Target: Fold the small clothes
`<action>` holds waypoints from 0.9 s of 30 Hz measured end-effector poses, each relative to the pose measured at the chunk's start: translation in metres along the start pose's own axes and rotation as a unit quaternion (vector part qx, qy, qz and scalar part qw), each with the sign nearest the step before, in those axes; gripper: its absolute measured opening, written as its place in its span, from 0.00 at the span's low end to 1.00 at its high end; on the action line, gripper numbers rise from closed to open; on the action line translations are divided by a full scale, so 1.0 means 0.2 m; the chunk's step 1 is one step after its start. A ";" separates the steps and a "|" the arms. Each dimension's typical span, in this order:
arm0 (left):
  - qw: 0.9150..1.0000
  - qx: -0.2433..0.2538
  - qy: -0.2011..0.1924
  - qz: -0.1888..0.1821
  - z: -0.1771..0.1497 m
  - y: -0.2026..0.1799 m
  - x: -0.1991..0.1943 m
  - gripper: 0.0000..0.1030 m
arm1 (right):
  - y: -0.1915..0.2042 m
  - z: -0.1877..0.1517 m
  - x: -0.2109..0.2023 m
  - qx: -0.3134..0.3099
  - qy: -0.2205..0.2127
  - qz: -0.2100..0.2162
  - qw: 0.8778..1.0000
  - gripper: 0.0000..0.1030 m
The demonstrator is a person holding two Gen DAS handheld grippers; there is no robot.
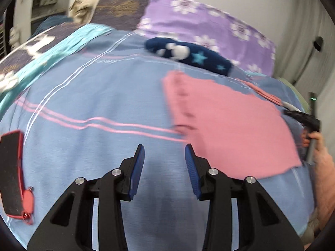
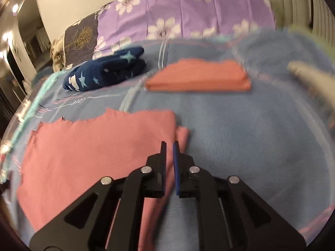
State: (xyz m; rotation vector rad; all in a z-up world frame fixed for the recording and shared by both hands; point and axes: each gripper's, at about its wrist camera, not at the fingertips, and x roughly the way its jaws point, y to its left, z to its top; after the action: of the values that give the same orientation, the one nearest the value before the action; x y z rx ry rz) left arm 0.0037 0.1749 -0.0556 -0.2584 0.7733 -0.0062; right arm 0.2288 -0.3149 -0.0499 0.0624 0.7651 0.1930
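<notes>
A pink cloth (image 2: 94,152) lies flat on the blue bedspread (image 2: 240,136), with one narrow layer sticking out at its right edge. My right gripper (image 2: 170,144) hovers over that edge, its jaws a narrow slit apart with nothing pinched. Farther back sits a folded pink cloth (image 2: 199,77), and left of it a navy garment with stars (image 2: 104,71). In the left wrist view my left gripper (image 1: 164,148) stands open over the bare bedspread (image 1: 94,96), just left of the pink cloth (image 1: 230,121). The navy garment (image 1: 188,52) lies beyond.
A phone in a red case (image 1: 12,173) lies at the bed's left edge. Purple floral bedding (image 1: 199,21) and a dark pillow (image 1: 121,8) line the back. A person's hand (image 1: 322,163) holds the other gripper's handle at the far right.
</notes>
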 end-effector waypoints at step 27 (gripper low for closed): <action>0.960 0.024 -0.008 -0.279 0.18 -0.10 0.40 0.39 | 1.85 0.18 0.27 -0.276 0.079 0.142 0.947 0.38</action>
State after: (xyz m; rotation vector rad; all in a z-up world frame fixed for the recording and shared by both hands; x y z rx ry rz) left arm 0.0888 0.1557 -0.0815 -0.4237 0.6631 -0.5553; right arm 0.2360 0.0589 -0.0149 -0.3807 0.8366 0.6873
